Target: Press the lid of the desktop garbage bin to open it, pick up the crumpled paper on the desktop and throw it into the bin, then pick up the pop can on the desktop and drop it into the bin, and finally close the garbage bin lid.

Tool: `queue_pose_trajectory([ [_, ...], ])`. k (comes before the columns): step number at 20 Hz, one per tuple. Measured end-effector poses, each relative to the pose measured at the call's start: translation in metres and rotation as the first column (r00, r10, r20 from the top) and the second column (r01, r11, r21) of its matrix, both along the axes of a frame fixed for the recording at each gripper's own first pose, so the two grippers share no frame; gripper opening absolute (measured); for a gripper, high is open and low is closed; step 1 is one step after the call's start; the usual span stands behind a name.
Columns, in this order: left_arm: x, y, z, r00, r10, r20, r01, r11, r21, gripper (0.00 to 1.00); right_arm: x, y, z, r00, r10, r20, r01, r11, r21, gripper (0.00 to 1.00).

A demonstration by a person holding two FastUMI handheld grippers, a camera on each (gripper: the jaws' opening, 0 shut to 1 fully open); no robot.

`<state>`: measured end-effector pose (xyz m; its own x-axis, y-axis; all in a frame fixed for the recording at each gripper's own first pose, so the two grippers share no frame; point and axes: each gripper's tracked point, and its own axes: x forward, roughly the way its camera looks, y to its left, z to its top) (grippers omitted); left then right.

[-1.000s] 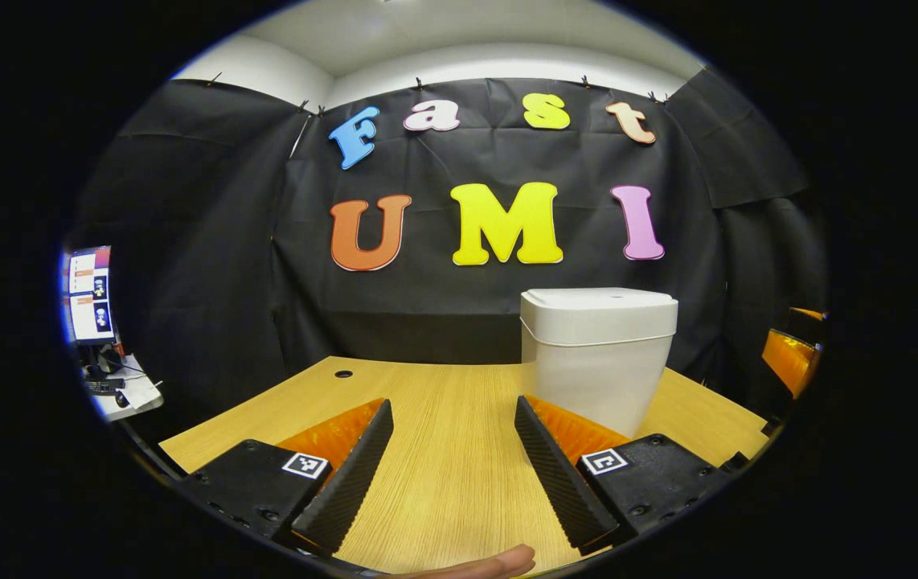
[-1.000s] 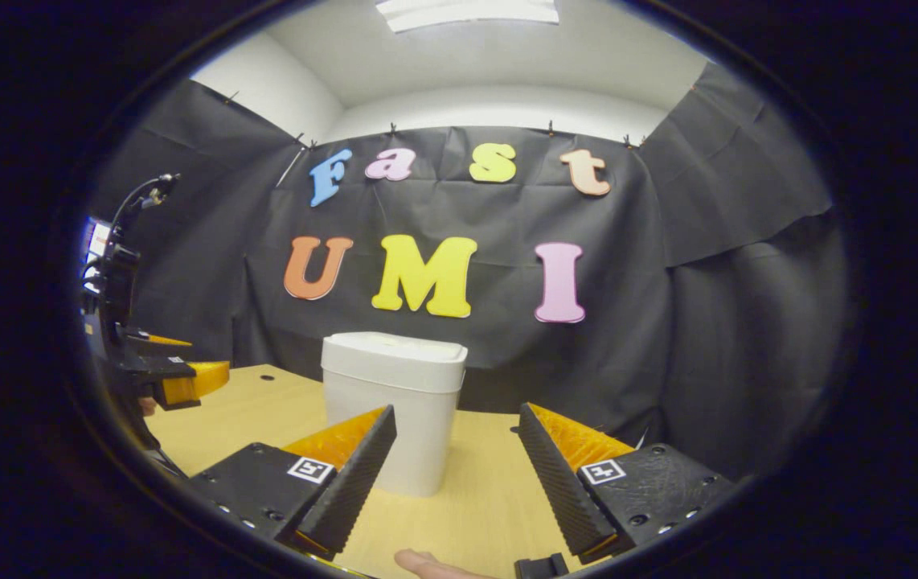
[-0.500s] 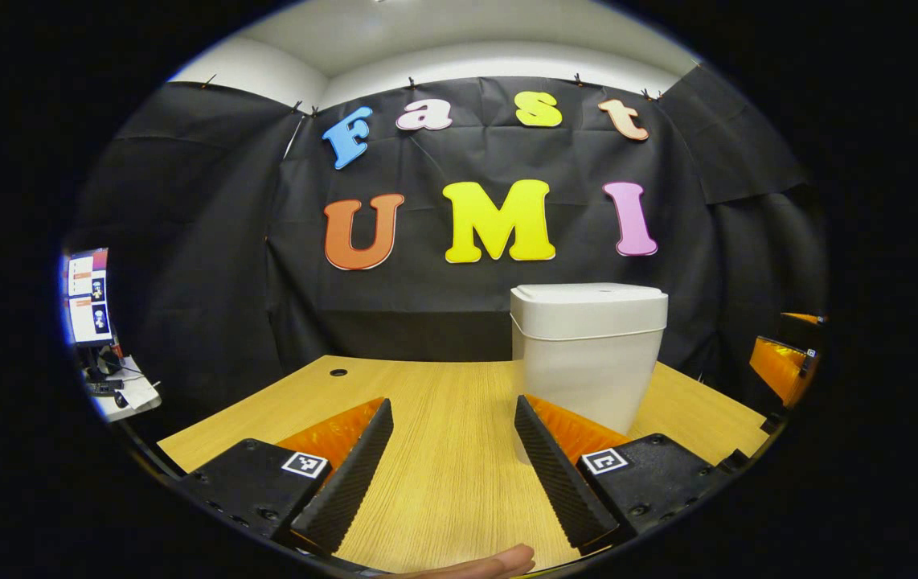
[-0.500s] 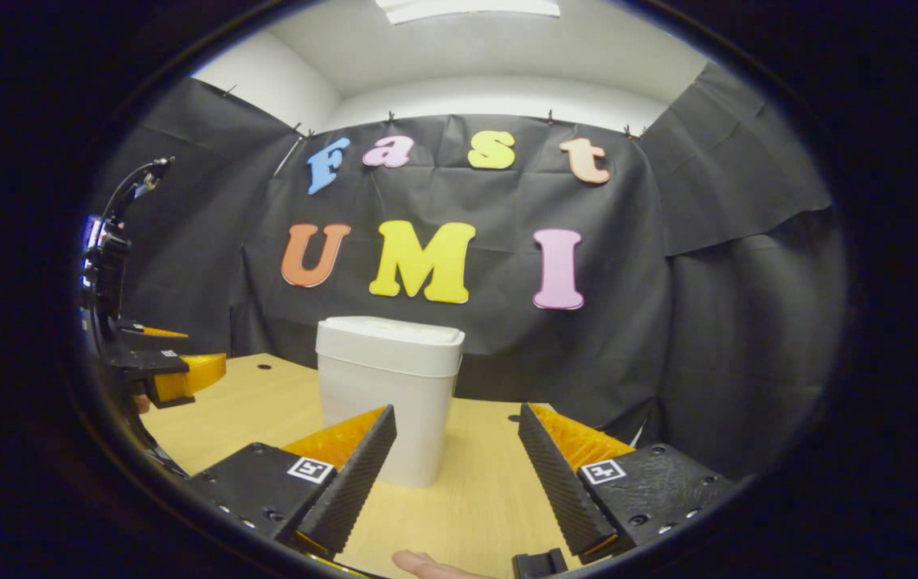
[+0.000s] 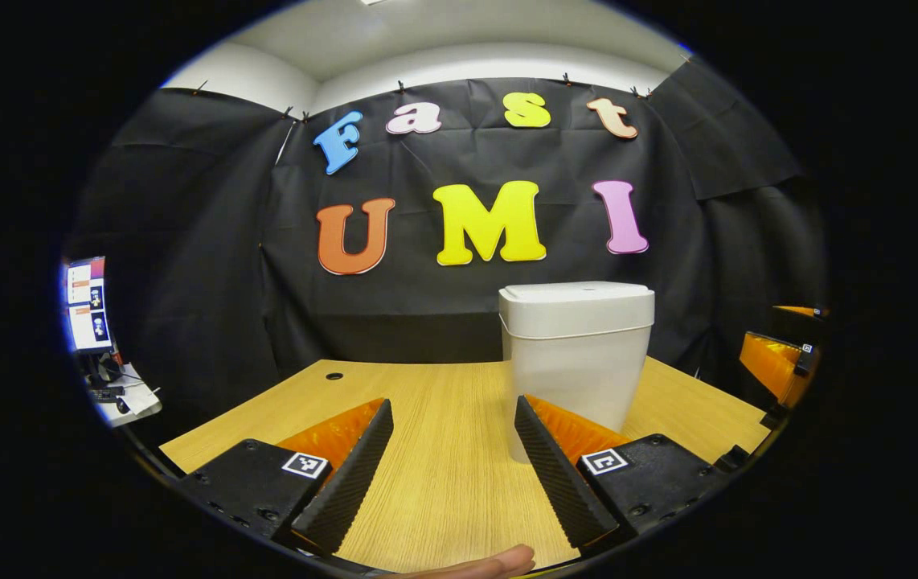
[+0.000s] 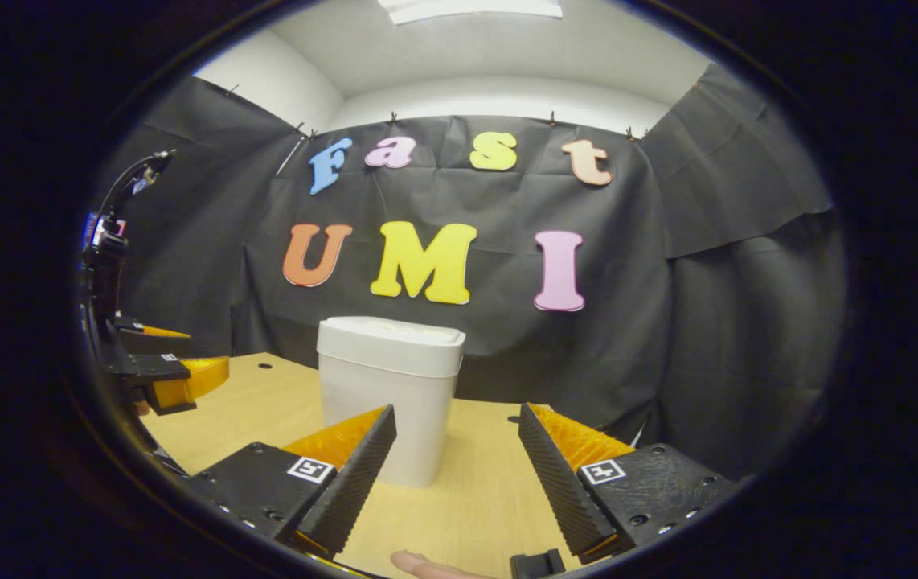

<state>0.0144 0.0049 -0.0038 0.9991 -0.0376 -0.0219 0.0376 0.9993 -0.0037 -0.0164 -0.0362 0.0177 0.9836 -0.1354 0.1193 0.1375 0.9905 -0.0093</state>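
Two grippers, left gripper and right gripper, jaws spread wide, empty, above light wooden desk. White plastic lidded garbage bin, lid down, stands near desk's back edge.

Bright, even light falls from a ceiling panel overhead. Shadows on the tabletop are soft. Fisheye curvature bends the edges; focus stays sharp.

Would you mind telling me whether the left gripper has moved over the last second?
Yes. In its own view the garbage bin and the wall behind it have slid leftward, so the left gripper has swung slightly right.
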Motion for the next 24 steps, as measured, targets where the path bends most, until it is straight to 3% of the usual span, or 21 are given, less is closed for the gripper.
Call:
queue_pose_trajectory([
  [24,-0.002,-0.011,-0.003,1.0,-0.021,0.001,0.021,1.0,0.006,0.98,0.001,-0.01,-0.005,1.0,-0.017,-0.012,0.017,1.0,0.016,0.95],
])
